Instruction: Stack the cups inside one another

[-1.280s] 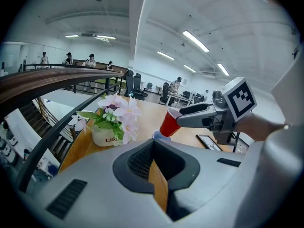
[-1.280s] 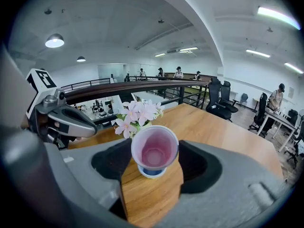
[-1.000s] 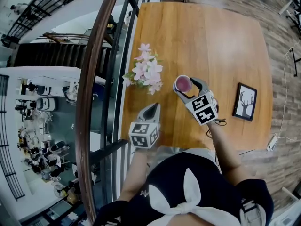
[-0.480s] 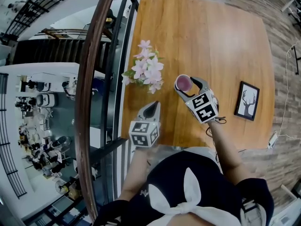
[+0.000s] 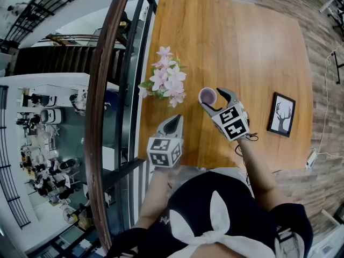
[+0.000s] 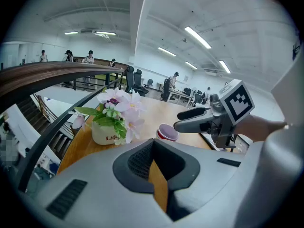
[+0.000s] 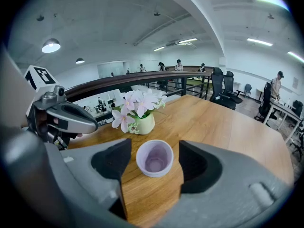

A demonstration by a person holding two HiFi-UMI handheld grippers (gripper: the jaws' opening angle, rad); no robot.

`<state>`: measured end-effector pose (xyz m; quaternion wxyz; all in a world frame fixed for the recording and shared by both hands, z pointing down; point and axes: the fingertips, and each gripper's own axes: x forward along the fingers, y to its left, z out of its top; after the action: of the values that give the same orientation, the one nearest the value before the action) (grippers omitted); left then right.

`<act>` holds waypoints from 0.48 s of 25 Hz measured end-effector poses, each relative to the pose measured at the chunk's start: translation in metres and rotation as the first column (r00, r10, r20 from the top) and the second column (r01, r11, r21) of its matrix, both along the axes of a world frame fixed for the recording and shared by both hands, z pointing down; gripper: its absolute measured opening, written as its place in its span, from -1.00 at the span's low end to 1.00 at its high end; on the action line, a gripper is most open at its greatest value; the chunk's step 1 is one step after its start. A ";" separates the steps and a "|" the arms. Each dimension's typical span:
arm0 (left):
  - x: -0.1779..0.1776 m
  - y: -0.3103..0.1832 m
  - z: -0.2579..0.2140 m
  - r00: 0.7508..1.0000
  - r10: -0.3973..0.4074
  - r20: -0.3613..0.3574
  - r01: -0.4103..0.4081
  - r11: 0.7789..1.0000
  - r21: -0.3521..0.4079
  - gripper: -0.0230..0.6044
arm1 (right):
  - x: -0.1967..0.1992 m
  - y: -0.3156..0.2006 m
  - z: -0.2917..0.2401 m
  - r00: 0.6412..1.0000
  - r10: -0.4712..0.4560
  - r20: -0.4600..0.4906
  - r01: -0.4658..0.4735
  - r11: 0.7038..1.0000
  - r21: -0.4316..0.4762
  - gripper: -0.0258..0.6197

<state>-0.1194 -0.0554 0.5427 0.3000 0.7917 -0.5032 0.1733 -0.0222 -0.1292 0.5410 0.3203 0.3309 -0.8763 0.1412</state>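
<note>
Setting: wooden table (image 5: 242, 36) set against a dark railing (image 5: 105, 90), with a lower floor visible past it.
Flower pot (image 5: 164, 83): pale pot of pink blossoms at the table's railing side; the landmark for the rest.
Cup (image 5: 208, 96): lilac, upright on the wood, mouth up, near the flower pot on the side away from the railing.
Right gripper (image 5: 212, 99): jaws spread wide on either side of the cup, with a gap showing on both sides in the right gripper view.
Left gripper (image 5: 173, 123): jaws pressed together with nothing between them, on the person's side of the flower pot.
Picture frame (image 5: 280, 115): lies flat, well apart from the flower pot, beyond the cup.
</note>
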 end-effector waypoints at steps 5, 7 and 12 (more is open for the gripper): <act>0.005 -0.001 -0.005 1.000 0.020 0.002 -0.020 1.000 0.015 -0.87 | 0.004 0.000 -0.013 1.000 0.007 0.028 -0.008 0.999 0.032 0.04; 0.006 -0.002 -0.008 1.000 0.027 0.003 -0.027 0.999 0.026 -0.87 | 0.006 0.002 -0.021 0.999 0.010 0.043 -0.012 0.998 0.054 -0.08; 0.014 -0.005 -0.022 0.999 0.053 0.007 -0.053 0.997 0.064 -0.87 | 0.012 0.005 -0.044 0.997 0.031 0.071 -0.040 0.991 0.127 -0.40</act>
<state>-0.1058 -0.0604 0.5202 0.2687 0.8134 -0.4881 0.1669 -0.0104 -0.1245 0.4968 0.2655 0.3615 -0.8880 0.1015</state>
